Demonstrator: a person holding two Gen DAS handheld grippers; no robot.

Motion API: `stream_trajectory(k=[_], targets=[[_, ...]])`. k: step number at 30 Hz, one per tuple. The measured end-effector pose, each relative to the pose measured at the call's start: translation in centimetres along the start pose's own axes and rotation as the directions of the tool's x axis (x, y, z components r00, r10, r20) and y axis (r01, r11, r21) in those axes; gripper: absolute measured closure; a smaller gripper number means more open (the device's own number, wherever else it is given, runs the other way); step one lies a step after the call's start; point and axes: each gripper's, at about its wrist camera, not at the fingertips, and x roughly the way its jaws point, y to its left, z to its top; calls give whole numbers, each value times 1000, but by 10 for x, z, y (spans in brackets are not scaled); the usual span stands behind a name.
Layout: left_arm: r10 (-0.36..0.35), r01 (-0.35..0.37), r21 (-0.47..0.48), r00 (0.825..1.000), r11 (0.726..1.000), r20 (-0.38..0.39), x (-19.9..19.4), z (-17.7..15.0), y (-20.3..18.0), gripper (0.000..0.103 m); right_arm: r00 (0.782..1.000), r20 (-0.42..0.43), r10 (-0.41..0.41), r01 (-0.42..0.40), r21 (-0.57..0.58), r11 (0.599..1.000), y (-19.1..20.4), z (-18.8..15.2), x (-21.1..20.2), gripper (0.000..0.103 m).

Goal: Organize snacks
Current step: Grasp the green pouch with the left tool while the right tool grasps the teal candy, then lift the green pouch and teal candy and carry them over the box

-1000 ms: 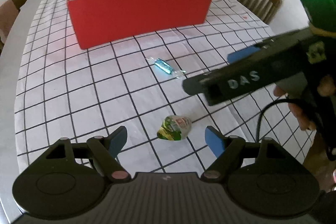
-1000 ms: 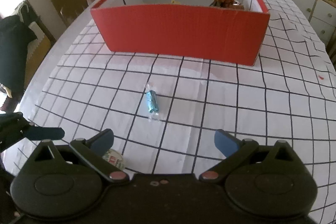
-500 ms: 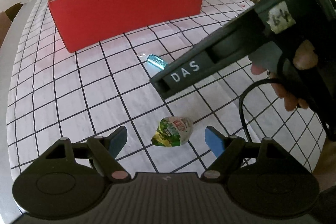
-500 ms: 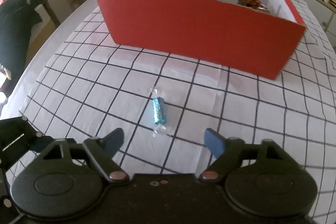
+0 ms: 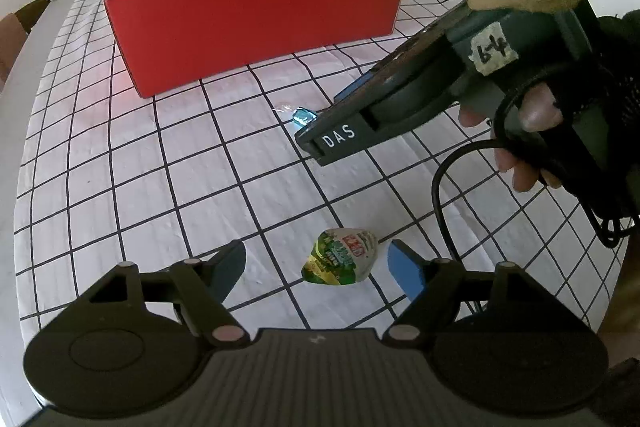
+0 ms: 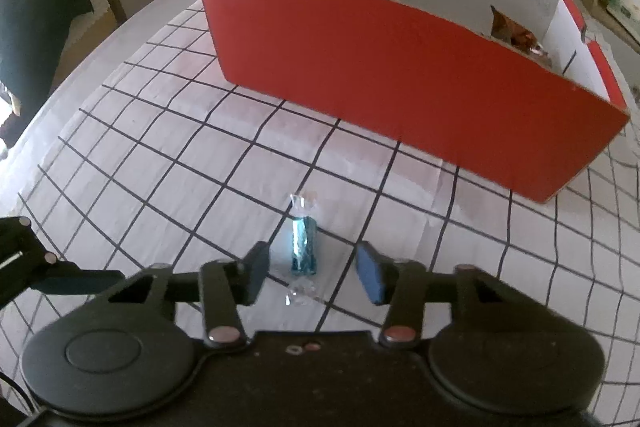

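Blue pads of my right gripper (image 6: 312, 273) stand either side of the blue candy (image 6: 303, 246), which lies on the checked tablecloth (image 6: 160, 187); the jaws are closing, with the candy between them and a gap still showing at each pad. My left gripper (image 5: 316, 267) hangs over the green snack pack (image 5: 342, 258) and its jaws are closing too, the pack lying between the fingers, nearer the right one, untouched as far as I can see. So I judge I am at the pick-up step, both hands at once. Farther off, at about twelve o'clock from the candy, sits the red box (image 6: 400, 75), with some wrapped snacks showing at its right end. Next I need both grips to close squarely on the bodies, not the candy's clear twisted ends, then lift over the box's near wall.
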Motion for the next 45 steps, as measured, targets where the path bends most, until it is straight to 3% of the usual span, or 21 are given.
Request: stream_trajectory(k=[7, 9, 19, 24, 33, 45], targets=[[-5, 5, 26, 1000, 1000, -16, 4, 1, -4, 36, 1000, 19, -12, 13, -45, 999, 4, -2, -1, 80], [-8, 9, 37, 1000, 999, -22, 5, 0, -7, 40, 1000, 20, -11, 12, -41, 999, 4, -2, -2, 89], [-4, 7, 87, 1000, 996, -25, 11, 3, -18, 67, 999, 29, -25, 23, 38, 999, -11, -11, -8, 91], [-4, 6, 84, 1000, 996, -27, 11, 4, -18, 71, 999, 30, -18, 15, 94, 995, -19, -19, -13, 91], [-14, 13, -31, 999, 999, -30, 2, 9, 0, 71, 999, 45, 0, -10, 235, 972, -38, -43, -29, 91], [-12, 19, -124, 999, 992, 51, -34, 25, 18, 71, 993, 118, -14, -25, 323, 946, -51, -56, -68, 91]])
